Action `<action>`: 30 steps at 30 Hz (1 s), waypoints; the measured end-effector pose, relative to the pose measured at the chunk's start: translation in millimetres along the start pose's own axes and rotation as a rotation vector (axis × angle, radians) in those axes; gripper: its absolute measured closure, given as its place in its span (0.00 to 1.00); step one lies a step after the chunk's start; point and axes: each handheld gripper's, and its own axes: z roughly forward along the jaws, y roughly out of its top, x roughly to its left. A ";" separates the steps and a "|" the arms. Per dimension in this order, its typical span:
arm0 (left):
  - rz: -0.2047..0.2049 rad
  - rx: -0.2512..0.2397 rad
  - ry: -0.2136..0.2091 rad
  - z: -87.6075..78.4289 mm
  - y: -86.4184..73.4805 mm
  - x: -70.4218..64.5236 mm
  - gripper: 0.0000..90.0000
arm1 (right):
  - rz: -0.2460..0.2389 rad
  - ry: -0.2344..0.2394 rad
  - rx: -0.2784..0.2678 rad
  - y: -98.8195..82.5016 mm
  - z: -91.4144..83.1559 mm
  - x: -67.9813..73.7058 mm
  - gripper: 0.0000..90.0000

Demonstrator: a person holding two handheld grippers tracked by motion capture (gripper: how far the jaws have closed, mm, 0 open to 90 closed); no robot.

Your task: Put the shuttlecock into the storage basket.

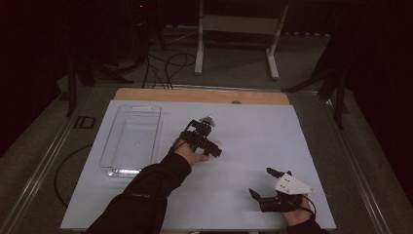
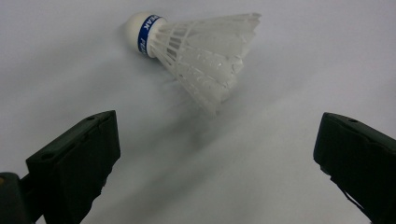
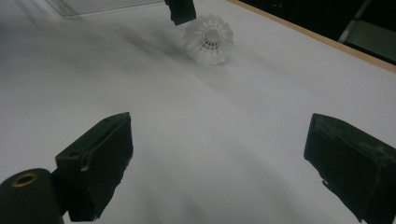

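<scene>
The white feathered shuttlecock with a blue band around its rounded cork (image 2: 196, 56) lies on its side on the pale sheet covering the bench (image 1: 253, 136), straight ahead of the left gripper (image 2: 217, 154) and just beyond the reach of its two black jaws, which stand wide apart with nothing between them. Seen along that gripper, the shuttlecock's long axis runs slantwise: cork toward the upper left, skirt flaring toward the lower right, so it lies across the line of approach more than along it. A forward push would probably bring the jaws to either side of the skirt (the softer, wider end).

The right gripper (image 1: 272, 187) rests low at the near right of the bench, well apart from the shuttlecock; its jaws also stand wide open and empty. Its own view looks into the open mouth of the skirt, with a jaw tip of the left gripper just beside it. The left hand is clearly the nearer.

The skirt looks whole and stiff, its ribs evenly spaced, its rim slightly ragged.

A clear rectangular plastic tray (image 1: 131, 139) sits empty at the left of the bench.
</scene>
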 end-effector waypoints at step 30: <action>-0.339 -0.101 0.091 18.6 4.6 -16.4 0.23 | -0.003 -0.011 -0.003 0.5 -1.1 -0.8 0.09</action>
